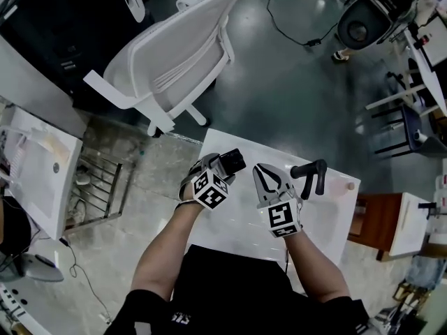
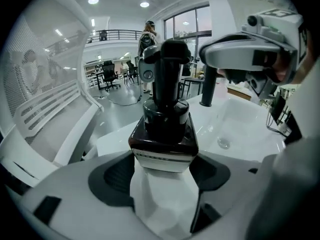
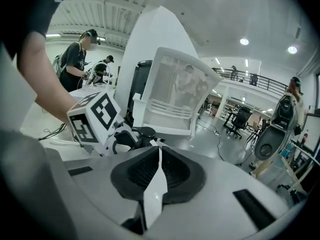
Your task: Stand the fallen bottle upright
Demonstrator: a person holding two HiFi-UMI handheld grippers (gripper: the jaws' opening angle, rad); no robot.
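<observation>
My left gripper (image 1: 222, 167) is clamped on the lower body of the dark bottle (image 2: 165, 119), above the white table (image 1: 230, 227). At its 3 o'clock, my right gripper (image 3: 158, 156) is together and empty. Held so low, the bottle could pivot, slip or topple when set down.

- The dark, square-shouldered pump bottle (image 1: 236, 162) shows only its black upper end in the head view. The rest is concealed by the left gripper (image 1: 222, 167) and its marker cube.
- In the left gripper view, the bottle's lower body is hidden between the grey jaws. The print on its white label band is too small to read.
- In the right gripper view, the cube covers the bottle except for one black rounded part.
- The near edge of the white washbasin counter (image 1: 328, 215) is hidden under the person's torso.
- The white mesh-backed chair (image 1: 174, 54) is cut off by the top edge of the head view.
</observation>
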